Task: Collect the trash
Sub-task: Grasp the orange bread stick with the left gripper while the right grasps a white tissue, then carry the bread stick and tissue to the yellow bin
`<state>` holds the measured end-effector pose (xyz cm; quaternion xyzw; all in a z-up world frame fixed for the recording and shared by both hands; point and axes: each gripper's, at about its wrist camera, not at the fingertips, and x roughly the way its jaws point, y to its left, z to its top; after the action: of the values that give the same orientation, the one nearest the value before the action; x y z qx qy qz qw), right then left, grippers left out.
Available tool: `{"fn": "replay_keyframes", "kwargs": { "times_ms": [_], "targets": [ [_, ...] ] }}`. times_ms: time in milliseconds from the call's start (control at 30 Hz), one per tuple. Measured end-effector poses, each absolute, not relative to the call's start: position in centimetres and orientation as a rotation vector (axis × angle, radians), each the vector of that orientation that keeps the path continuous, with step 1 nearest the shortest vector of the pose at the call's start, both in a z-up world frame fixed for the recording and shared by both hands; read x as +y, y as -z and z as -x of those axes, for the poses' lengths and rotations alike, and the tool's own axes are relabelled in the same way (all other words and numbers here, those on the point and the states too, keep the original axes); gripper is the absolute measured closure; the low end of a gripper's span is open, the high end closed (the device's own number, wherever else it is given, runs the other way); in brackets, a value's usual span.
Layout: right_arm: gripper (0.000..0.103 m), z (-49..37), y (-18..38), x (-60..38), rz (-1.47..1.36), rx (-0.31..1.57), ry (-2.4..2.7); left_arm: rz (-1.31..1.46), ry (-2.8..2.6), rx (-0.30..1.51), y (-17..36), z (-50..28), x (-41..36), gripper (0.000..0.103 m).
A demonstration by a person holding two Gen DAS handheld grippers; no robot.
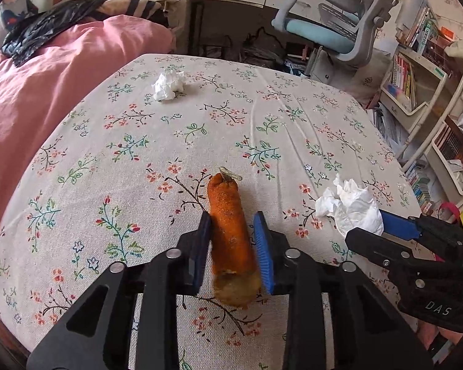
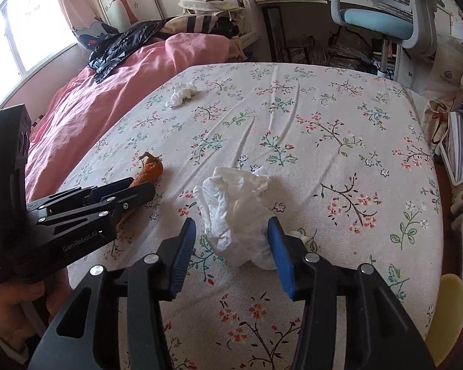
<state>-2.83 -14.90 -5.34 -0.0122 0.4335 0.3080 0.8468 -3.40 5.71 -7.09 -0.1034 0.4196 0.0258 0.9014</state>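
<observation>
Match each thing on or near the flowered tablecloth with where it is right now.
Things:
1. orange peel
2. far tissue
3. near tissue
4. black plastic bag

Places:
A. between the right gripper's pads
B. on the pink bedding
C. between the left gripper's pads
D. alone near the table's far left edge

Pairs: 1-C, 2-D, 3-A, 4-B
</observation>
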Motion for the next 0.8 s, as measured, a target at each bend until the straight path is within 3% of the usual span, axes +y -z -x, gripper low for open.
{"fn": "replay_keyframes", "kwargs": {
  "times_ms": [300, 633, 767, 800],
  "targets": [
    [0.081, 3.4, 5.0, -15.5, 0.011, 0.886, -0.662, 0.232, -0.04, 0.85, 6.8, 3.3, 5.4, 0.081],
    [0.082, 3.9, 4.8, -17.3, 0.001, 0.892, -0.639, 0.175, -0.058, 0.858, 6.9, 3.3, 3.6, 0.081],
    [0.058, 4.1, 4.8, -17.8, -0.006, 0.884, -0.619, 0.163, -0.071, 0.861, 6.9, 3.3, 3.5, 0.075],
    [0.056, 4.2, 4.7, -17.9, -0.007, 0.88, -0.618, 0.162, -0.075, 0.861, 6.9, 3.3, 3.4, 0.073]
  ]
}}
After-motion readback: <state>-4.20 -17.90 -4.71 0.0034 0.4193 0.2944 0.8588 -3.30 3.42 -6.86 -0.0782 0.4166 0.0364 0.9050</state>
